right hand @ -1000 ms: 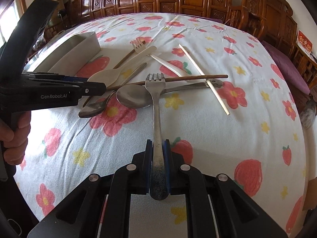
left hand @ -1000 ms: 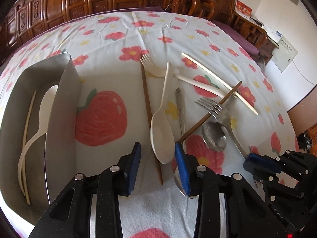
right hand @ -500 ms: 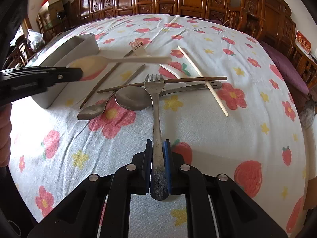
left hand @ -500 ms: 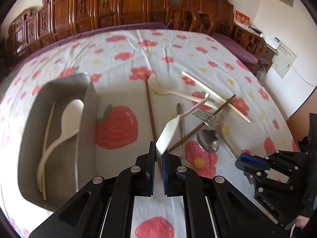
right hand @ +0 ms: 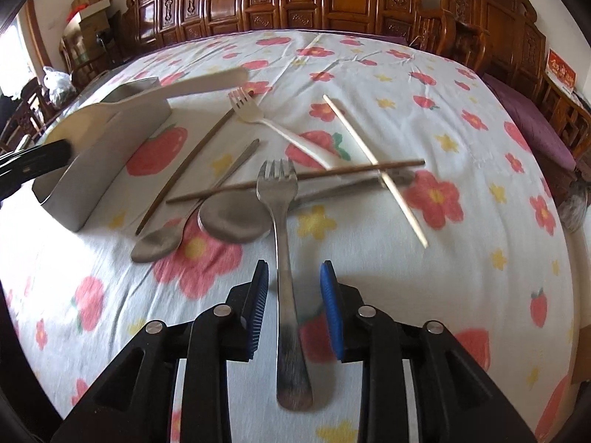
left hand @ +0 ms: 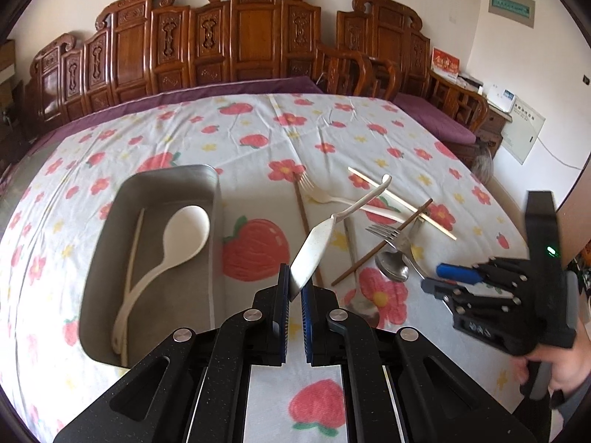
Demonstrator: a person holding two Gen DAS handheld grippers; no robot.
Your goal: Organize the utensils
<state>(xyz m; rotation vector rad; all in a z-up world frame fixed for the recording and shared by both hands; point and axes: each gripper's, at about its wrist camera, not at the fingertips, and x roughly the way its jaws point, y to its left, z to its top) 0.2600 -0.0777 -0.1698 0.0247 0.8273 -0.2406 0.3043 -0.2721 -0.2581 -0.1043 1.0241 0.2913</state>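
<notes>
My left gripper [left hand: 293,295] is shut on the bowl of a cream plastic spoon [left hand: 314,243], held in the air beside the metal tray [left hand: 110,221]. Inside the tray lie another cream spoon [left hand: 184,232] and a cream chopstick [left hand: 135,243]. My right gripper [right hand: 295,295] is low over the cloth with its jaws opening. The handle of a metal fork [right hand: 282,221] lies between the pads, touching neither. Left on the tablecloth are two metal spoons [right hand: 236,217], two brown chopsticks [right hand: 295,181], a cream fork [right hand: 266,122] and a cream chopstick [right hand: 369,155].
The flowered tablecloth [right hand: 406,74] covers the whole table. Carved wooden benches [left hand: 255,44] with purple cushions stand behind and to the right. A person's hand [left hand: 561,369] holds the right gripper's handle near the table's right edge.
My left gripper closed on the cream spoon and lifted it off the cloth, toward the tray. My right gripper's jaws parted from the metal fork's handle and barely moved.
</notes>
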